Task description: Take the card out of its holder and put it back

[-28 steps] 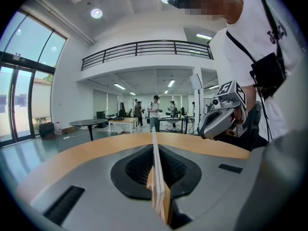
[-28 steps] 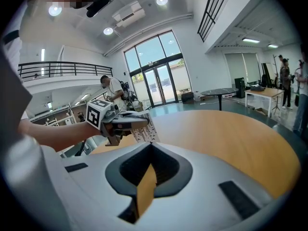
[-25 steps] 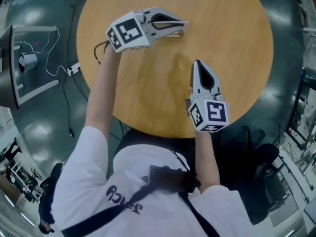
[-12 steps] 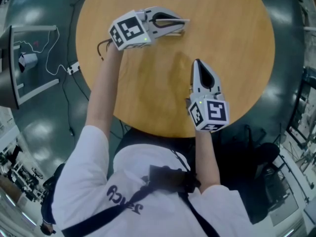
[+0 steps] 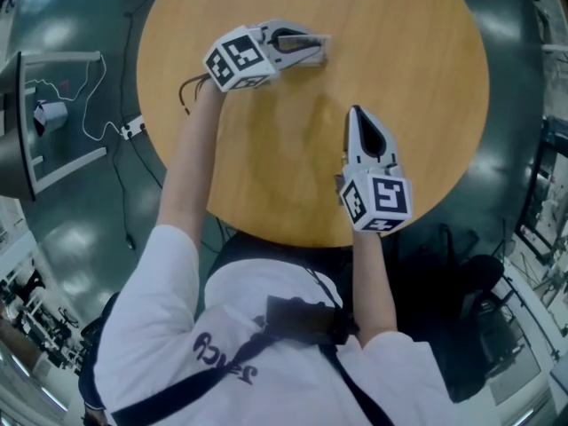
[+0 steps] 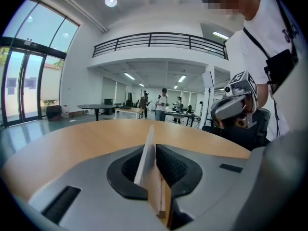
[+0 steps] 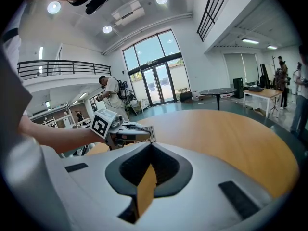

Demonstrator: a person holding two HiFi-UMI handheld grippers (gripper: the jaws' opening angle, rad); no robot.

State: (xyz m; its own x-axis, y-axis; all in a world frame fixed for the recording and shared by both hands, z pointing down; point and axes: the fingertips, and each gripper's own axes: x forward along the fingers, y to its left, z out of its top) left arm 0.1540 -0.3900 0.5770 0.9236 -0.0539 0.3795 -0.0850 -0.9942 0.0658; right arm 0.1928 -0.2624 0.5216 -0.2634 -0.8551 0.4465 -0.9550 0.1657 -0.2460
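Nearest the person, the right hand-held gripper (image 5: 353, 112) hangs over the near part of the round wooden tabletop (image 5: 426, 78), pointing away from the body. Its jaws are clenched tip to tip, with no card between them. Farther off and to the left, the left hand-held gripper (image 5: 321, 46) points right across the tabletop. It is clenched on the white card (image 6: 146, 153), seen edge-on and upright, and the pale wooden holder (image 6: 162, 198) lies pressed against the card's lower part between the pads.
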